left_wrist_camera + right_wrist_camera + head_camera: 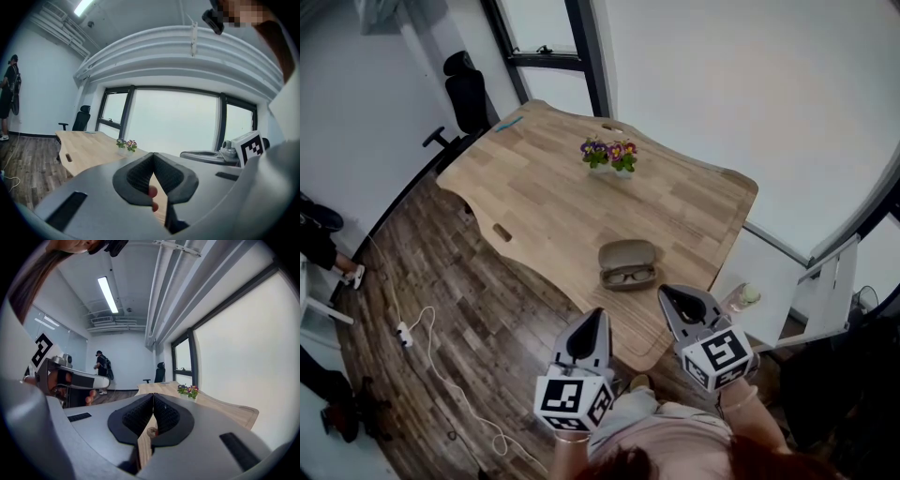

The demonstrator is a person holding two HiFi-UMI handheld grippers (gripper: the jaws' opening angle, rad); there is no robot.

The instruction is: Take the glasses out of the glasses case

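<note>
Open glasses case (627, 262) holding glasses (628, 276) on wooden table (544, 197), ahead of both claws, left claw (153, 155) and right claw (153, 396) closed, empty.

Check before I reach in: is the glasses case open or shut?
Open. The glasses case has its lid tipped back, and the glasses lie visible inside.

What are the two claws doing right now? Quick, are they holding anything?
The left claw is closed, holding nothing.
The right claw is closed, holding nothing.
</note>
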